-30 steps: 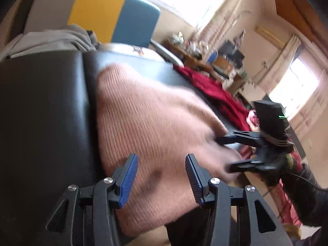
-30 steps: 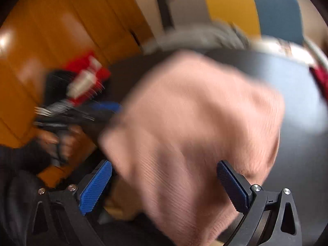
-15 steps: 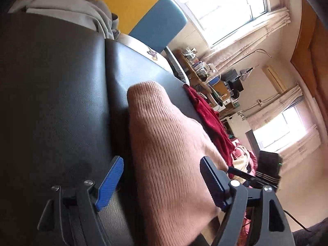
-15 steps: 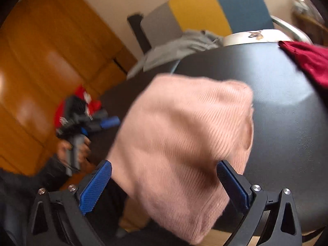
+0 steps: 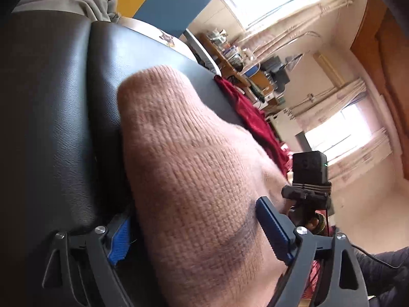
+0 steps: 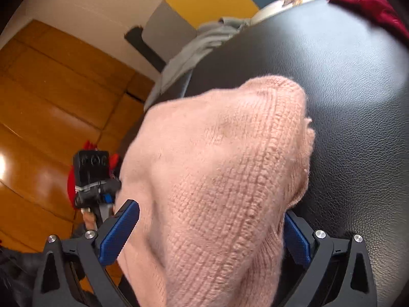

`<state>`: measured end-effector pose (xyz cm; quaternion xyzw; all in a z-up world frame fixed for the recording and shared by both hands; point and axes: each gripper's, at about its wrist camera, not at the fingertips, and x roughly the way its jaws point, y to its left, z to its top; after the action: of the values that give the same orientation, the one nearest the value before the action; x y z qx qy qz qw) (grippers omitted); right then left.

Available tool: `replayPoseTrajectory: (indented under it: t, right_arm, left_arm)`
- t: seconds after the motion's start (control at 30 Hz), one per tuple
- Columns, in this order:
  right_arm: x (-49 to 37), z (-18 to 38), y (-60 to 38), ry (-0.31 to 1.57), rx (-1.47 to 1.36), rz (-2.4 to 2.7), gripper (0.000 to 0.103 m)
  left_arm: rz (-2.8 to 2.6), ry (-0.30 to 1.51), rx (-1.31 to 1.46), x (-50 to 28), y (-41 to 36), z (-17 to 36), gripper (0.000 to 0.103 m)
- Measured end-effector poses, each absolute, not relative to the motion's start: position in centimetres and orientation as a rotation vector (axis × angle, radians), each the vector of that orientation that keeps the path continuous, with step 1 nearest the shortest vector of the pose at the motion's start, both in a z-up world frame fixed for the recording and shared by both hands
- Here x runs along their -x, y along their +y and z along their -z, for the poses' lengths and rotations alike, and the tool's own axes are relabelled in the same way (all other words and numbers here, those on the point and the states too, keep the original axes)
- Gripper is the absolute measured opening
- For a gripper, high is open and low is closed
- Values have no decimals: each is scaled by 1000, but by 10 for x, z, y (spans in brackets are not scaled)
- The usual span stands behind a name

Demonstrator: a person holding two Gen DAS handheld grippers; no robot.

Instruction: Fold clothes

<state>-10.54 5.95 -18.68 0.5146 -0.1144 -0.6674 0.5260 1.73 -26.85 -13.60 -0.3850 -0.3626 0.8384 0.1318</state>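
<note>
A pink knitted garment (image 5: 194, 168) lies folded on a black leather surface (image 5: 64, 107), its near end hanging over the front edge. My left gripper (image 5: 196, 230) is open, its blue pads on either side of the garment's near end. My right gripper (image 6: 204, 232) is open too and straddles the same garment (image 6: 219, 168) from the other side. Each gripper shows in the other's view: the right one (image 5: 309, 189) beyond the garment's right edge, the left one (image 6: 94, 179) at its left edge.
A dark red garment (image 5: 255, 120) lies on the far right of the black surface (image 6: 345, 58). A grey garment (image 6: 194, 48) is heaped at the back, before a grey, yellow and blue chair back (image 6: 204, 5). Orange wooden panels (image 6: 51, 102) stand to the left.
Both grippers have moved closer to the garment's near end, so it now fills the space between each pair of fingers. The garment has settled flat on the black surface.
</note>
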Motion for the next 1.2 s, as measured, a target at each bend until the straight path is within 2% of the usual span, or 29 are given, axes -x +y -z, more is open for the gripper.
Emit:
replayPoseTrajectory:
  t: [0.03, 0.07, 0.1, 0.17, 0.2, 0.27, 0.33, 0.37, 0.4, 0.5, 0.7, 0.97, 1.07, 1.2]
  right_arm:
    - [99, 186, 60, -233, -1188, 1614, 103]
    - [85, 185, 58, -117, -1111, 1640, 103]
    - [71, 184, 55, -1, -1031, 1660, 103]
    - [49, 186, 48, 206, -936, 1711, 103]
    - [48, 185, 47, 227, -959, 1721, 103]
    - [52, 180, 47, 236, -1036, 1735, 102]
    - [57, 175, 45, 220, -1104, 1726, 85]
    - [55, 171, 42, 207, -1110, 1698, 66]
    - [50, 168, 37, 190, -1122, 1673, 57]
    - [28, 159, 9, 200, -1094, 1621, 49]
    - [-24, 129, -86, 74, -982, 1397, 46]
    - [-94, -10, -264, -9, -657, 1121, 46]
    - [-123, -62, -343, 27, -592, 1054, 47]
    - [-163, -82, -446, 172, -626, 1028, 55]
  left_arm:
    - [-2434, -1045, 1127, -16, -264, 135, 87]
    - [-2439, -1048, 1136, -16, -260, 136, 83]
    - [-2442, -1048, 1154, -15, -257, 136, 73]
    - [-2442, -1088, 1138, -19, -255, 137, 62]
    - [-2443, -1108, 1130, -22, -255, 137, 54]
    - [-2473, -1130, 1086, -37, -254, 131, 47]
    - [-2502, -1151, 1042, -53, -254, 124, 45]
    - [-2516, -1162, 1019, -61, -254, 121, 44]
    - [-2525, -1178, 988, -72, -257, 116, 43]
    - [-2588, -1215, 870, -115, -271, 95, 42]
    - [-2821, -1211, 597, -222, -320, 24, 42]
    - [-3309, -1063, 151, -374, -415, -130, 42]
    - [-3442, -1218, 53, -412, -458, -158, 42]
    - [-3547, -1568, 84, -446, -505, -137, 42]
